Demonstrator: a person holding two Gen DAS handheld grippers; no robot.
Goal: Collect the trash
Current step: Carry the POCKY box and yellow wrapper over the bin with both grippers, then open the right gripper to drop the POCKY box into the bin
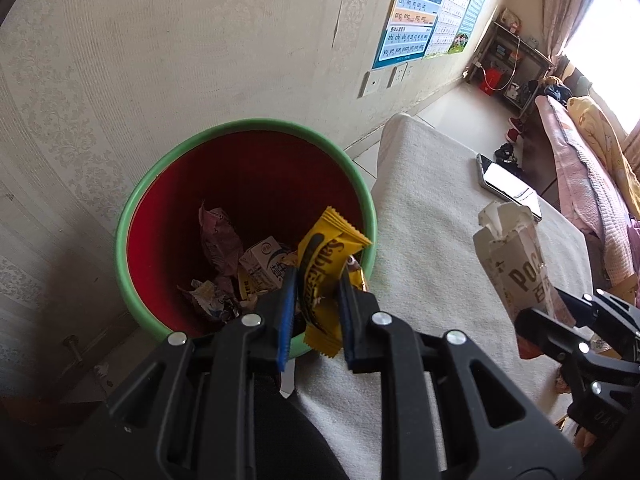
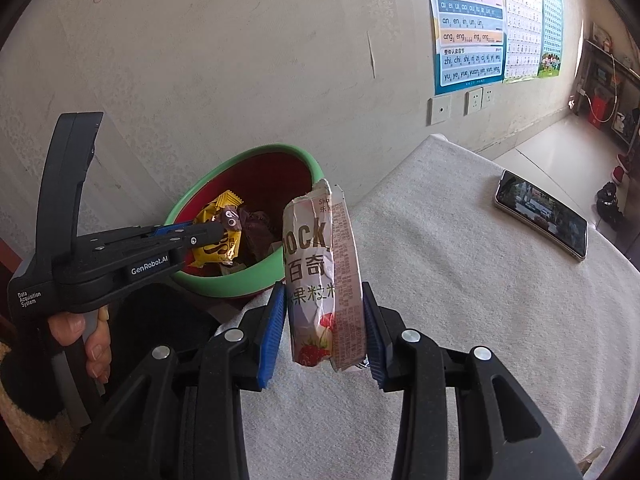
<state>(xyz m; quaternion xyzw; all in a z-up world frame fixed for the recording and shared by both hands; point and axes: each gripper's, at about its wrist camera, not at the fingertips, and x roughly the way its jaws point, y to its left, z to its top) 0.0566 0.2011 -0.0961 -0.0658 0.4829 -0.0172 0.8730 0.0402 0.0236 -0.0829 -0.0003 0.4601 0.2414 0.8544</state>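
Note:
A red bin with a green rim (image 1: 124,216) (image 2: 224,278) stands on the floor by the wall, with several crumpled wrappers and a small carton (image 1: 260,266) at its bottom. My left gripper (image 1: 316,312) (image 2: 218,236) is shut on a yellow snack wrapper (image 1: 324,268) (image 2: 218,224), held over the bin's near edge. My right gripper (image 2: 326,330) is shut on an opened pink-and-white Pocky box (image 2: 320,276) (image 1: 516,264), held upright above the cloth-covered table just right of the bin.
A white cloth covers the table (image 2: 460,280) (image 1: 432,248). A phone (image 2: 542,214) (image 1: 508,186) lies on it at the far right. Posters and wall sockets (image 2: 476,100) hang on the papered wall. Shoes and a shelf sit on the far floor.

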